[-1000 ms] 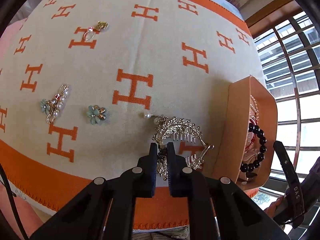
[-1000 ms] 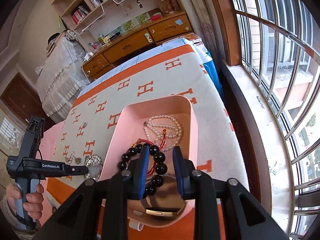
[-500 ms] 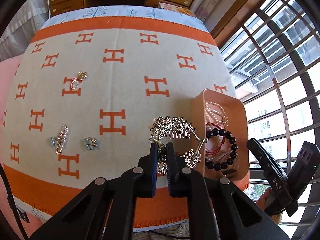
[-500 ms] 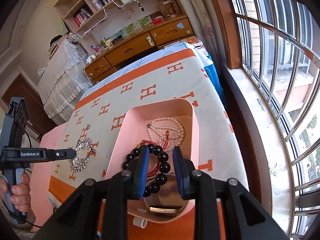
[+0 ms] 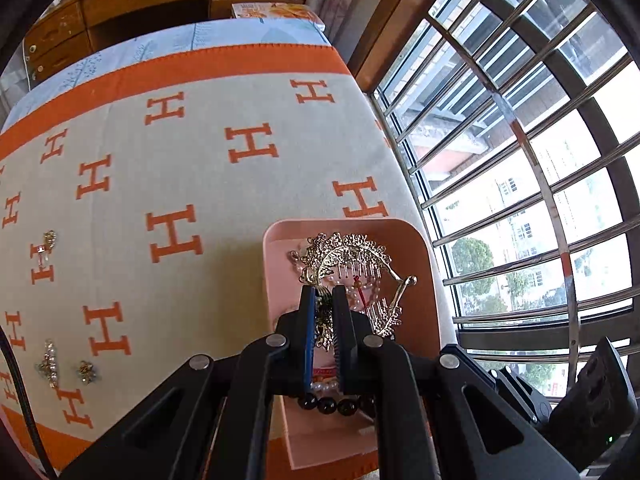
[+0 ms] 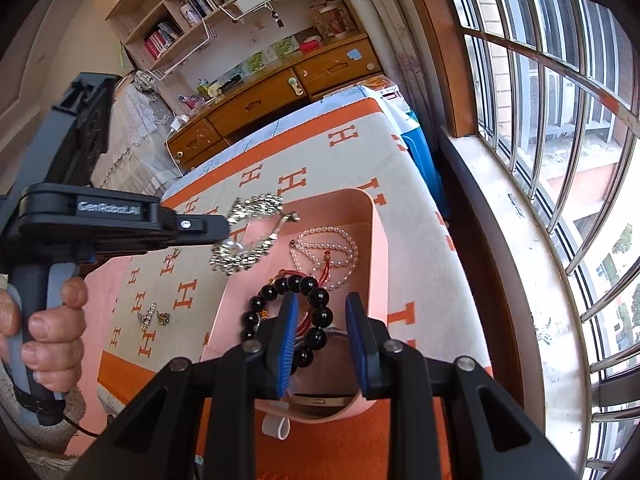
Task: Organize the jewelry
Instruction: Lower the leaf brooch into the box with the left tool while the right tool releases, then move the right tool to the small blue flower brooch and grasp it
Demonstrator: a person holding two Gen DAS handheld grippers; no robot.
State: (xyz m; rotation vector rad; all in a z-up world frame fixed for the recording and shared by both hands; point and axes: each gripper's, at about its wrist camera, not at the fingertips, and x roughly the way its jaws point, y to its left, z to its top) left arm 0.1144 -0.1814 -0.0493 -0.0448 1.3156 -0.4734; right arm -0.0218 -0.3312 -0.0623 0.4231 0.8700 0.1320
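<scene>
The left gripper (image 5: 324, 300), clamped on the hair comb (image 5: 352, 264), hangs over the pink tray (image 5: 276, 280) (tray floor lies at six o'clock); the right gripper (image 6: 322, 312) stands empty.

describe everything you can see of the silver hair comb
The hair comb looks like silvery filigree metal: an ornate arched crown of small leaf-like shapes, a row of thin teeth beneath it and a long pin ending in a hooked tip. The left hand-held gripper is shut on one end of it. In the right wrist view it hangs tilted in the air over the near edge of the pink tray; nothing else visibly touches it.
</scene>
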